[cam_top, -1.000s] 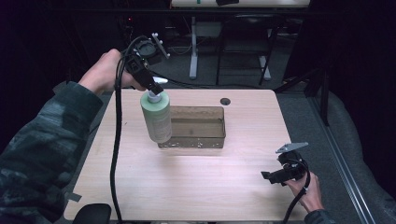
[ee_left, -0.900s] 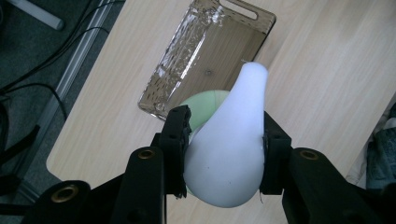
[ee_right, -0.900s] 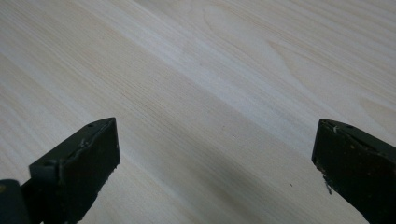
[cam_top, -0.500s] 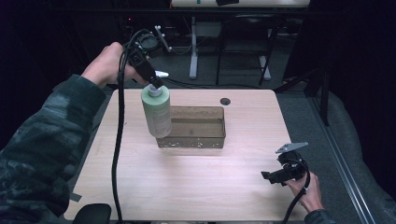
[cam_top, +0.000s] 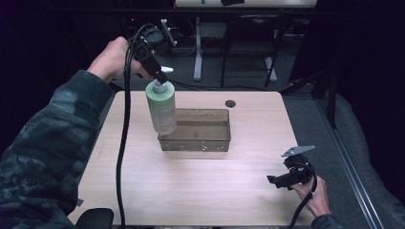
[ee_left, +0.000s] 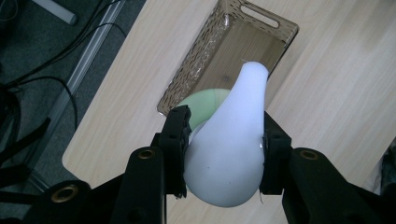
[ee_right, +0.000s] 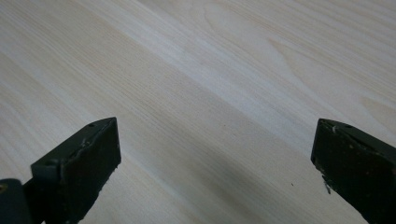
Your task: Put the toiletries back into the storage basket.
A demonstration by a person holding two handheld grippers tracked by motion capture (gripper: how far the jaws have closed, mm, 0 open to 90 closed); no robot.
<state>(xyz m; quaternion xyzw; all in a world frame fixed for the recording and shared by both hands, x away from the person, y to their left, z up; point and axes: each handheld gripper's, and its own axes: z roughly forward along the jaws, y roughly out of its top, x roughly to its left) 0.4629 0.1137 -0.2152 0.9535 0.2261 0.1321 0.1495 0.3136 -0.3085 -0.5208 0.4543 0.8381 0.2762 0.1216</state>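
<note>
Two grippers, one bottle and one bin make up the count, all taken here from the brown perforated bin [cam_top: 198, 136] that sits near the middle of the light wooden table [cam_top: 191, 191]. Nearest the person, well to the near right of the bin, the right gripper [cam_top: 279, 181] rests low over bare tabletop, its jaws spread wide with nothing between them; its own view looks straight at wood grain [ee_right: 210, 93]. Closer to the bin, the single pale green pump bottle [cam_top: 161, 109] hangs upright at the bin's left end, its base about level with the rim and overlapping the left wall; whether it touches the bin cannot be told. The left gripper [ee_left: 224, 154] clamps the bottle's white pump head [ee_left: 231, 149] from both sides, the spout pointing out over the bin's open interior [ee_left: 243, 51]. A black cable [cam_top: 125, 143] trails from this gripper across the table's left side. Beyond the bin, one small dark round hole [cam_top: 230, 103] marks the tabletop near its far edge.
</note>
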